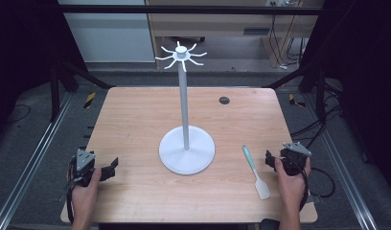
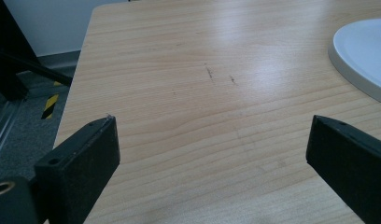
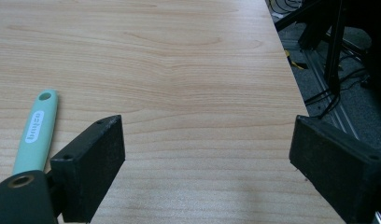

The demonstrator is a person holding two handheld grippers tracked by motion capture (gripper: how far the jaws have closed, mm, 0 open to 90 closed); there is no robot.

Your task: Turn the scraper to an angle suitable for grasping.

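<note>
Mint-handled spatula [image 3: 37,130] beside right gripper [image 3: 207,158]; high view adds rack [image 1: 186,120]; both grippers' jaws apart.

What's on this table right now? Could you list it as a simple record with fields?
surface: wooden table
centre: white hook stand, upright on a round base, hooks bare
utensil: spatula, mint handle, white blade, lying flat right of the stand
left gripper: open, holding nothing, near the table's left edge
right gripper: open, holding nothing, just right of the spatula
</note>
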